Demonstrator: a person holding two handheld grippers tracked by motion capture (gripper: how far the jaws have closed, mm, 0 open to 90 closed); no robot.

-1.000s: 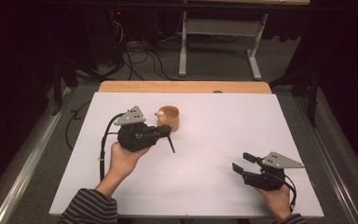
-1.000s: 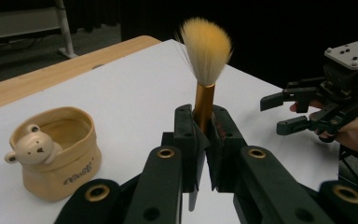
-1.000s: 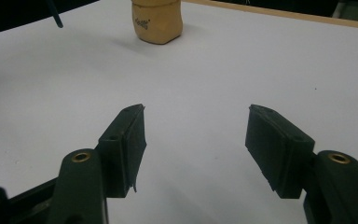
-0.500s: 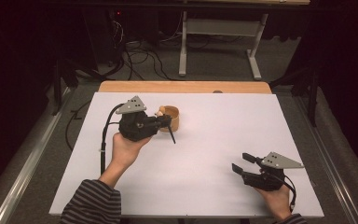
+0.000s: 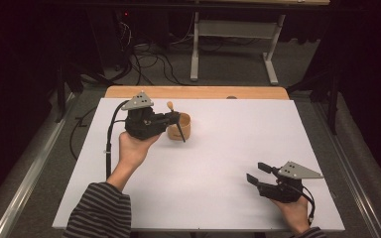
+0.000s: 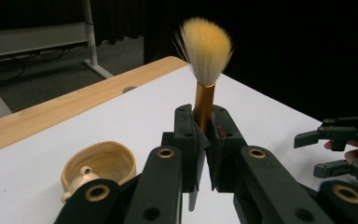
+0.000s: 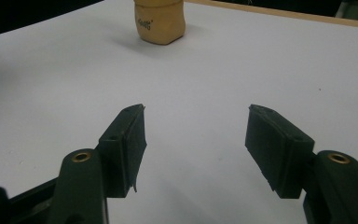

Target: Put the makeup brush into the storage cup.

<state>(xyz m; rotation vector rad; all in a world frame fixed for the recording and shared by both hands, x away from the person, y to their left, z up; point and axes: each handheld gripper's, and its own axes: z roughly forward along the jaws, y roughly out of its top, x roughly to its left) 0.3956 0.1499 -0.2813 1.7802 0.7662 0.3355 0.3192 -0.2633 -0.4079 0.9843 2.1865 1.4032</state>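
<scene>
From the high view, I had the left gripper [image 5: 171, 119] held above the far left part of the white table [image 5: 218, 163], its jaws clamped on a brush [image 5: 176, 124] whose dark handle slanted down in front of a small tan cup [image 5: 181, 130]. The cup stood on the table just beside the gripper, on its right. The right gripper [image 5: 259, 172] rested low near the front right corner, well apart from the cup, with its jaws standing apart and nothing between them.

In the left gripper view, the jaws were pressed on the brush's [image 6: 204, 102] amber stem, the pale bristles fanning out above them. The cup [image 6: 100, 163] sat lower left, its mouth facing up. The right gripper [image 6: 328, 149] showed at the far right edge.

In the right gripper view, my jaws stood wide over bare table [image 7: 205, 79], and the cup [image 7: 160, 21] stood upright farther off at the top.
</scene>
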